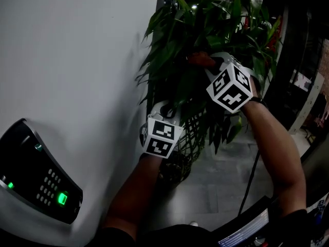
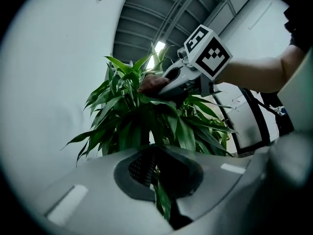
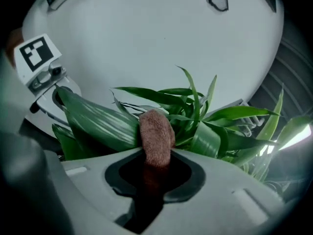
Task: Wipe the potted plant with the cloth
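Low in the head view, both forearms reach up into the potted plant [image 1: 205, 30] at upper centre. The left gripper [image 2: 161, 180] sits lower, its jaws closed on a narrow leaf [image 2: 164, 202]. Higher up, the right gripper [image 3: 156, 170] pinches a brown cloth [image 3: 156, 136] against a broad leaf [image 3: 98, 121], with the white wall [image 1: 77, 60] beyond.

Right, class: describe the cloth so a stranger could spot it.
Find the white wall, then the potted plant beside it. Among its upper leaves the right gripper clamps a cloth, the only brownish, fuzzy thing amid smooth green leaves.
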A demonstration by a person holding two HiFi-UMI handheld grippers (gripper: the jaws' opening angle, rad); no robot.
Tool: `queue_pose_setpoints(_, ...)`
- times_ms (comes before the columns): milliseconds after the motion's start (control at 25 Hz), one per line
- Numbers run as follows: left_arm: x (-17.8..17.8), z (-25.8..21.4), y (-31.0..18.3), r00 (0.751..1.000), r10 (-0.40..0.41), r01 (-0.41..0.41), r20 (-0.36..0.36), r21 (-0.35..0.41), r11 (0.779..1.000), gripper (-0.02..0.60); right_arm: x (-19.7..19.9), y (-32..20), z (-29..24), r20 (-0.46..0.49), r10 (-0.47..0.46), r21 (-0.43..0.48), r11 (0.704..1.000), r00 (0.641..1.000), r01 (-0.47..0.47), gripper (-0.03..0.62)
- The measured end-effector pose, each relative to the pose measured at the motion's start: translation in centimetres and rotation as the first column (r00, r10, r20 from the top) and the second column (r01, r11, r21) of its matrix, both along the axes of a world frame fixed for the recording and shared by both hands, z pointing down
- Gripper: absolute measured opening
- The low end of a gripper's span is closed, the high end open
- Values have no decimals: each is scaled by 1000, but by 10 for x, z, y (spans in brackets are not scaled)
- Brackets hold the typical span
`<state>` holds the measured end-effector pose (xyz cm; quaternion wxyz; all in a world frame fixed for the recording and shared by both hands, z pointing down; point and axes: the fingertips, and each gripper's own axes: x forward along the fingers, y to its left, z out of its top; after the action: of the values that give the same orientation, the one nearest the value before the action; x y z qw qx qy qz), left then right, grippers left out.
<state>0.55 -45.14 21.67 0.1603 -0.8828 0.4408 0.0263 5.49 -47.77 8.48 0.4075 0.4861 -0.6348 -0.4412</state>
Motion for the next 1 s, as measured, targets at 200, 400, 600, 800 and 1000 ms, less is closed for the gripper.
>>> queue_pose_setpoints(200,-3,0,-1,1000,-14,14,11,11,1000,18,-10,1,15,-74,-8,12,1000,997,9,63)
queue_pose_setpoints(400,-8,1,-6,1000,-29,29,4,3,1000,18,-26,7,22,-144,-13,42,999,990,20,63)
queue_pose_setpoints(600,-14,5,-8,999,-38,38,-12,-14,999,18,-42,11,29,-131,-29,20,999,991,32,63)
queue_pose_setpoints(800,-12,7,-6,999,-35,35,-15,-17,999,18,-57,22,51,-121,-68,-19,998,990,66,63)
queue_pose_setpoints(1000,-9,9,-5,999,-31,31,-13,-16,999,18,-72,37,80,-140,-121,-66,991,983,113,63)
